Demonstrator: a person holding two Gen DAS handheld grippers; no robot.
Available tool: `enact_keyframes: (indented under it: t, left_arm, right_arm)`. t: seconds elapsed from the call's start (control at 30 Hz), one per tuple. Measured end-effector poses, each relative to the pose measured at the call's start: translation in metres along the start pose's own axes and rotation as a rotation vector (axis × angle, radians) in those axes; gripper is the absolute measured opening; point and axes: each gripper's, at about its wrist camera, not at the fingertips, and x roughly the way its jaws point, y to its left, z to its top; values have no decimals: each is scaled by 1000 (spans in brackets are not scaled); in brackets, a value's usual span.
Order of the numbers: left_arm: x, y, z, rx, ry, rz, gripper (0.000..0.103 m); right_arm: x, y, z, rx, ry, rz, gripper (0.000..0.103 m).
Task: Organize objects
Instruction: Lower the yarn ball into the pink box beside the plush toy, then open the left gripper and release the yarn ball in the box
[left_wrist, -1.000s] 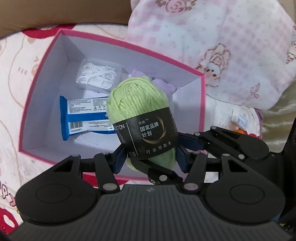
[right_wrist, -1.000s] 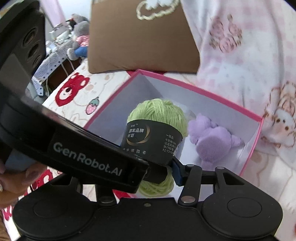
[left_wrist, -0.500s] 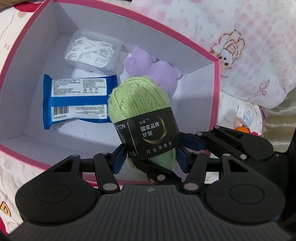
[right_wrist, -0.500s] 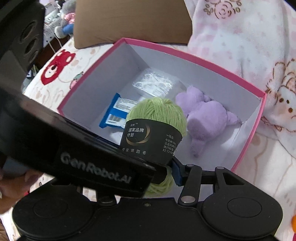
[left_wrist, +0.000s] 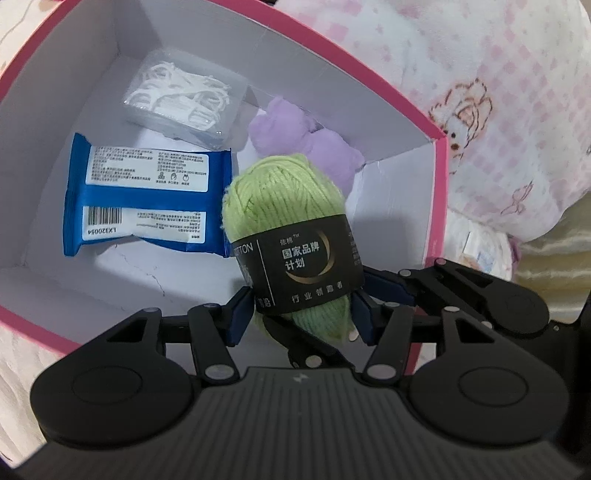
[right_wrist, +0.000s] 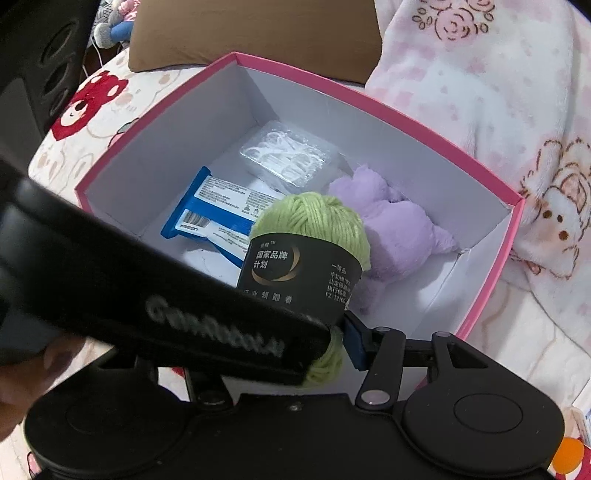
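over the pink-rimmed box (left_wrist: 439, 155), i hold a green yarn ball (left_wrist: 284, 206) by its black paper band, my left hand-held gripper (left_wrist: 301, 314) clamped on its lower half so the label faces up and the soft strands do not slip. my right hand-held gripper (right_wrist: 347, 334) sits at the same ball from the other side; its jaws are opening, with the yarn between them, and its one visible blue pad lies at the band's edge. whether that pad presses on the band i cannot tell, since the left gripper's body hides the other side. the ball hangs above the box's bare near floor, just in front of the purple plush toy (left_wrist: 306, 144) and beside the blue wipes pack (left_wrist: 147, 199). a clear case of floss picks (left_wrist: 184, 96) lies at the far wall. the empty patch below looks like the intended spot. the box rests on a printed bed sheet (right_wrist: 110, 96), a pink blanket (right_wrist: 480, 74) bunched alongside.
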Motion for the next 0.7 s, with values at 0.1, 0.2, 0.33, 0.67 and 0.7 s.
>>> enact_keyframes:
  t: [0.1, 0.2, 0.33, 0.67, 0.7]
  left_arm:
    - [-10, 5, -4, -39, -52, -12, 58]
    - [-15, 4, -7, -12, -68, -2, 55]
    - [-19, -1, -10, 26, -71, 1, 43]
    - [-63, -34, -28, 176, -110, 100, 43]
    - [-71, -38, -31, 198, -120, 113, 45]
  right_arm:
    - [-10, -6, -4, 62, -24, 10, 67]
    - [-21, -12, -12, 117, -51, 46, 67]
    - [-34, -14, -21, 111, -90, 18, 60]
    - [-76, -4, -39, 55, -159, 5, 58]
    - [-81, -3, -40, 49, -169, -2, 58]
